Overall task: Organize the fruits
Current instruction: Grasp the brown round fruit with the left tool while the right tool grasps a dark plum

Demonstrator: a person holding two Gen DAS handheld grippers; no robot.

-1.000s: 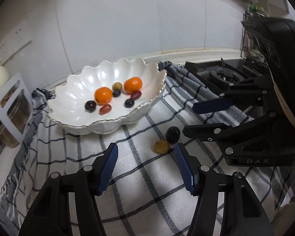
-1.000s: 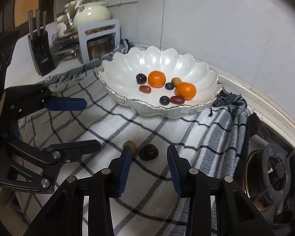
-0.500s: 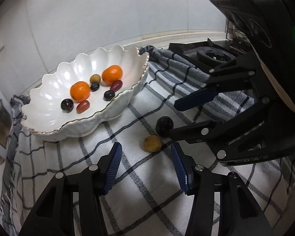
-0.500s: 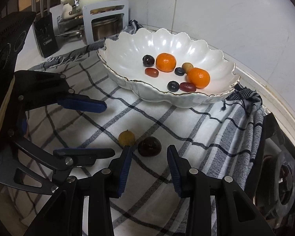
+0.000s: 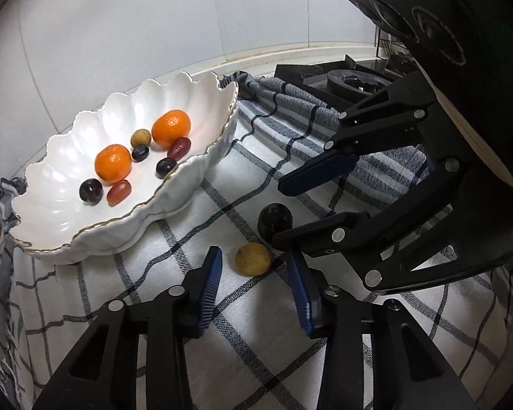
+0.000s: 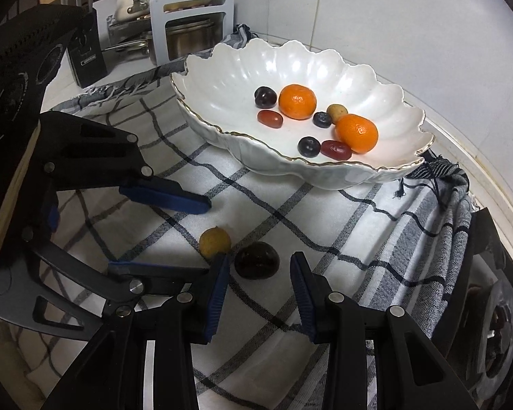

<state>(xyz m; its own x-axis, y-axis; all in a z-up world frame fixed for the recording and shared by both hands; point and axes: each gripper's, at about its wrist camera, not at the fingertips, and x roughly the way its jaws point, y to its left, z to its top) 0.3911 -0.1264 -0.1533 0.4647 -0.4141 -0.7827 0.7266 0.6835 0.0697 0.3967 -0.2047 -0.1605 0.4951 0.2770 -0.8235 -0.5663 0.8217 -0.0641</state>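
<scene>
A small tan fruit [image 5: 253,258] and a dark plum [image 5: 274,220] lie side by side on the checked cloth [image 5: 195,311]. My left gripper [image 5: 254,270] is open, its blue pads on either side of the tan fruit, not touching it. My right gripper [image 6: 259,275] is open just in front of the dark plum [image 6: 257,260], with the tan fruit [image 6: 214,242] beside its left pad. A white scalloped bowl [image 6: 222,68] holds two oranges [image 6: 297,101], dark grapes and red fruits. The bowl also shows in the left wrist view [image 5: 113,235].
A gas stove burner [image 5: 355,80] sits to the right beyond the cloth's folded edge. A knife block [image 6: 85,51], a steel pot in a white rack [image 6: 191,32] and a cream teapot stand behind the bowl on the left. A tiled wall runs behind.
Both grippers have moved forward and lower toward the two loose fruits. The left pads now flank the tan fruit; the right pads have come up to the dark plum. Jaws stay open.
</scene>
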